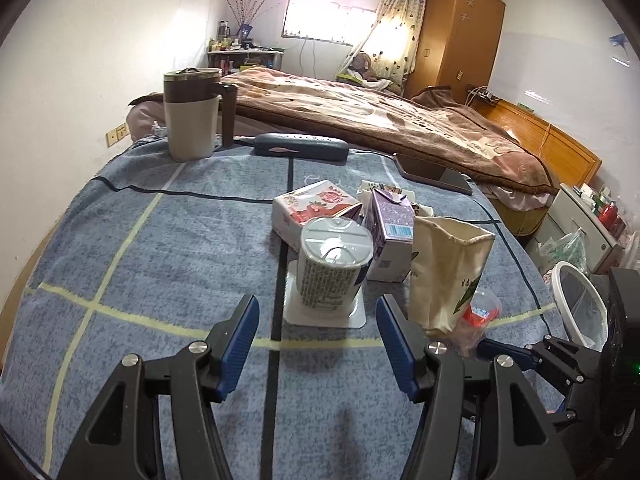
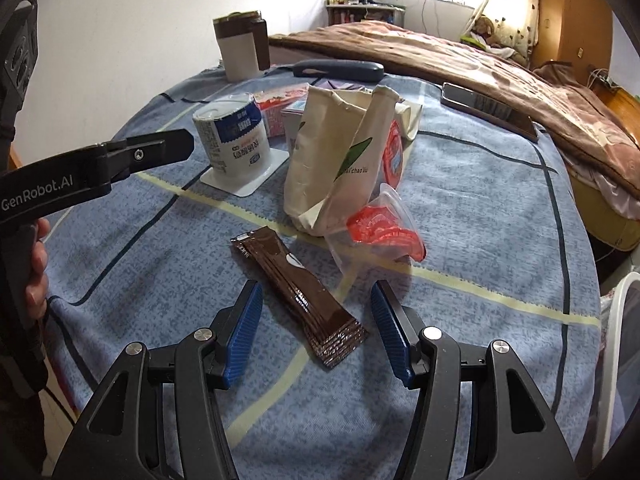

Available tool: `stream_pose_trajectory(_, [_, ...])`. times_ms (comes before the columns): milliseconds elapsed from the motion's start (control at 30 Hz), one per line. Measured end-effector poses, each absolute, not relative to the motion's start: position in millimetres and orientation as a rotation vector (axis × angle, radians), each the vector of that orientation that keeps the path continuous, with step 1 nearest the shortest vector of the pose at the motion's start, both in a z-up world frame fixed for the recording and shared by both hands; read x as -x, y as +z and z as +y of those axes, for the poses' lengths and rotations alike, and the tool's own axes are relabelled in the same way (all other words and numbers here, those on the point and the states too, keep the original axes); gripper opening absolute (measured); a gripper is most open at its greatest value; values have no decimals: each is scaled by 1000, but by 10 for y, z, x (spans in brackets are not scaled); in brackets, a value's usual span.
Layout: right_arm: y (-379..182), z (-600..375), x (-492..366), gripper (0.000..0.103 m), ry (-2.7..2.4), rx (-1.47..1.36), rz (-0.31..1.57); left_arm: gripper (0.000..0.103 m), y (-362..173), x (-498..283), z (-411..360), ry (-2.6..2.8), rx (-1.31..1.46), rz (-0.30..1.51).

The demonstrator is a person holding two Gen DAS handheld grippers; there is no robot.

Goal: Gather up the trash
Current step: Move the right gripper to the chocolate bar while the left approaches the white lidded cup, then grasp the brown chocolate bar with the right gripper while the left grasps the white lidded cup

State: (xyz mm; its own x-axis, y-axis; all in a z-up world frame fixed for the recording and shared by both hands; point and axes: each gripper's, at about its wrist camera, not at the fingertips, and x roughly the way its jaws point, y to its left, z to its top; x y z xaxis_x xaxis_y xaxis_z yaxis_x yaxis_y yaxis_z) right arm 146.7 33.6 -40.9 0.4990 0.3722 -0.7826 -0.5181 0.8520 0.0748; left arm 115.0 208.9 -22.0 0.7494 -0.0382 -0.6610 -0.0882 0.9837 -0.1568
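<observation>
The right gripper [image 2: 316, 328] hangs low over the blue checked cloth [image 2: 120, 248], its blue-padded fingers spread wide and holding nothing. Between them, slanting away toward the upper left, lies a brown sachet [image 2: 298, 294], flat on the cloth and apart from both pads. Just past it sits a crumpled clear wrapper with red print [image 2: 376, 228], resting against the foot of a cream paper bag [image 2: 332, 160] whose torn top gapes open; what is inside cannot be made out.

The left gripper [image 1: 318, 340] is likewise released, fingers wide, empty. Straight ahead of it stands a white yogurt cup [image 1: 330, 264], upside down on its square peel-off lid, near but not touching the pads. Behind the cup lie a pink-and-white carton [image 1: 312, 204] on its side and a purple carton [image 1: 390, 220] upright with its top folded shut. The paper bag stands just to the right of these, with the red-printed wrapper at its base.

Farther back on the cloth are a brown-and-cream lidded mug [image 1: 192, 116], a dark glasses case [image 1: 300, 146] and a phone [image 1: 436, 174] by the edge. A white-rimmed bin [image 1: 580, 304] with a liner stands off the right edge of the table. Beyond is a bed under a brown blanket [image 1: 380, 116].
</observation>
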Motion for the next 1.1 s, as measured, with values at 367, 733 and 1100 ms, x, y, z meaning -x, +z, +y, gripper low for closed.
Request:
stream_pose_trajectory(367, [-406, 386, -1448, 50, 504, 202, 903, 64, -280, -1387, 2033, 0, 163, 744])
stream_pose_trajectory(733, [-405, 290, -1469, 35, 493, 139, 903, 64, -358, -1590, 2023, 3, 171, 757])
stream_pose_trajectory(1100, [-410, 249, -1481, 24, 480, 98, 899, 51, -384, -1619, 2008, 13, 169, 756])
